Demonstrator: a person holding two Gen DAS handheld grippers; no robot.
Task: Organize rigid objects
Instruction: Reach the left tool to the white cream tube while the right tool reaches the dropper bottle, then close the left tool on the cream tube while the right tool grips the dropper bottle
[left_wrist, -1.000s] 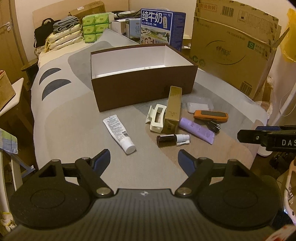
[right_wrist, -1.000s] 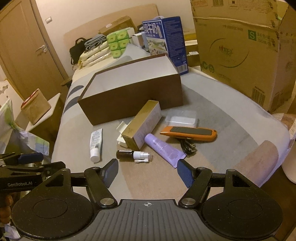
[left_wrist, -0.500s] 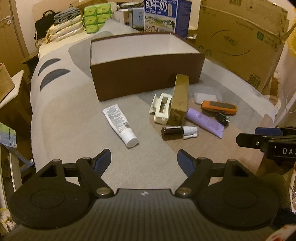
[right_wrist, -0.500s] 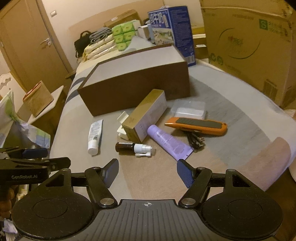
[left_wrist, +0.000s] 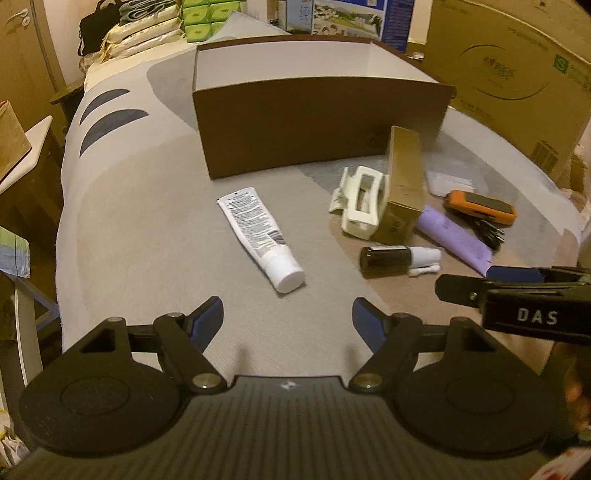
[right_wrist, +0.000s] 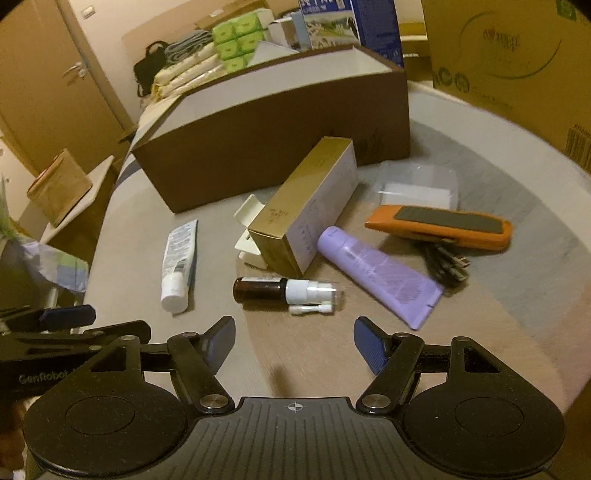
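An open brown box (left_wrist: 317, 122) (right_wrist: 280, 136) stands on the grey bed cover. In front of it lie a white tube (left_wrist: 258, 236) (right_wrist: 177, 258), a cream hair clip (left_wrist: 360, 206), a gold carton (left_wrist: 404, 184) (right_wrist: 310, 203), a brown spray bottle (left_wrist: 395, 256) (right_wrist: 280, 290), a purple tube (left_wrist: 454, 236) (right_wrist: 376, 271) and an orange utility knife (left_wrist: 480, 206) (right_wrist: 439, 223). My left gripper (left_wrist: 288, 319) is open and empty, just short of the white tube's cap. My right gripper (right_wrist: 294, 338) is open and empty, just short of the spray bottle.
A clear plastic case (right_wrist: 417, 184) and dark hair clips (right_wrist: 447, 262) lie by the knife. Large cardboard boxes (left_wrist: 517, 74) stand at the right, a blue milk carton (right_wrist: 332, 26) and stacked tissue packs (left_wrist: 199, 18) behind the box. A side table (left_wrist: 18, 155) is left.
Both grippers have moved forward and lower toward the objects. Nothing on the bed has moved and both stay open.
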